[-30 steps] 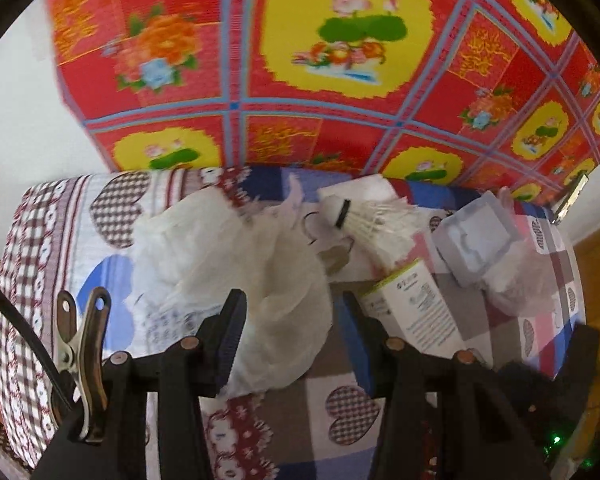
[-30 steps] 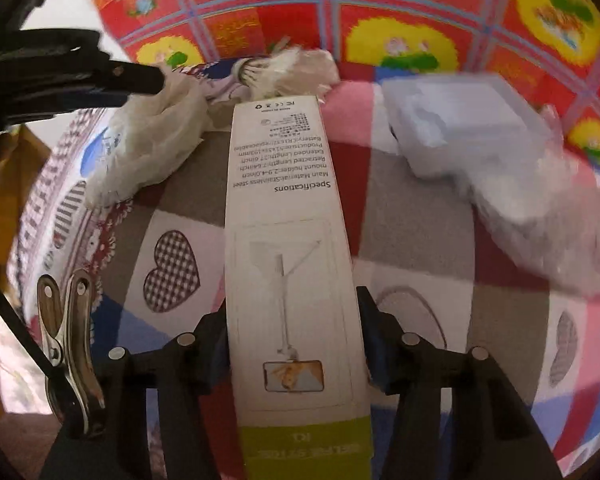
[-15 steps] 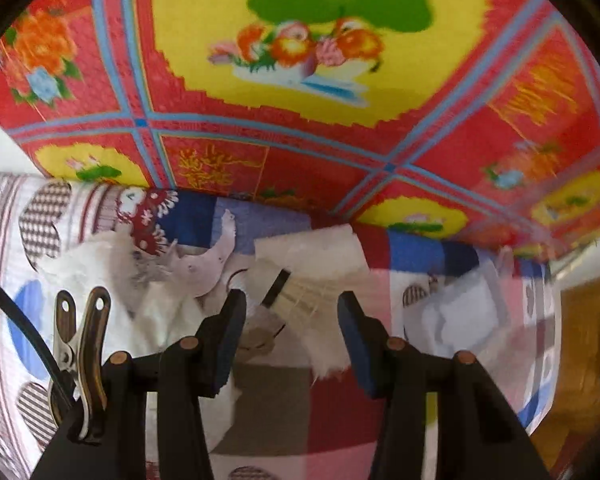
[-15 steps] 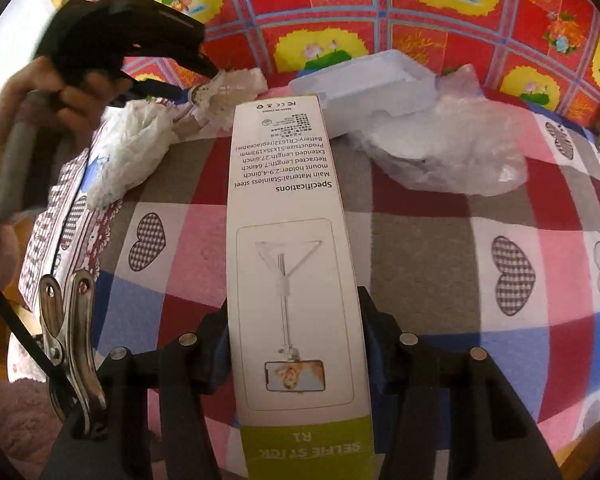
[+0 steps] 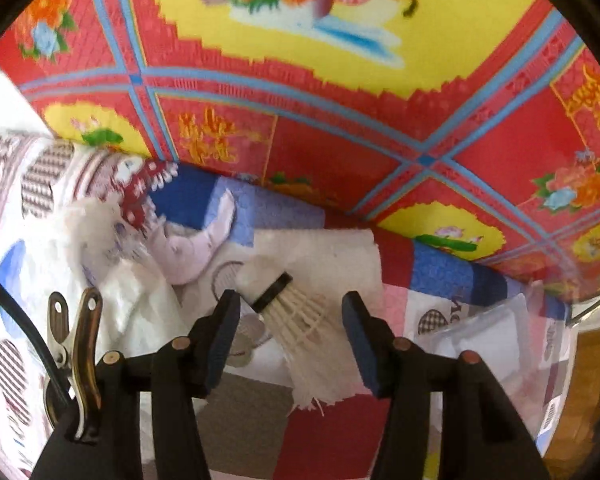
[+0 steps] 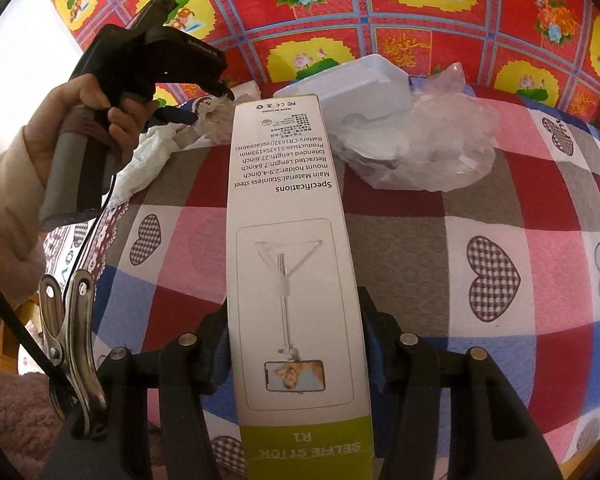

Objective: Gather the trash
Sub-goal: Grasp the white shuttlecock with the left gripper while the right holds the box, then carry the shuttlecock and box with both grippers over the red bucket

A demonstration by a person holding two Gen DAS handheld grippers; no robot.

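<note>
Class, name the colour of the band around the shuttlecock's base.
Black, on the shuttlecock; clearest in the left wrist view.

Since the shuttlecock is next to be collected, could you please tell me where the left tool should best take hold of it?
Grip the shuttlecock across its feather skirt, coming down from above. It lies on its side on the white tissue, cork end pointing away, already between the open fingers of the left tool, which have just been opening. The skirt is the widest, softest part; the banded cork end would probably slip.

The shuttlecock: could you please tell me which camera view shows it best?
The left wrist view: the shuttlecock lies close up between the open jaws of the left gripper, cork and feathers clear. The right wrist view shows only a small whitish glimpse under that gripper.
</note>
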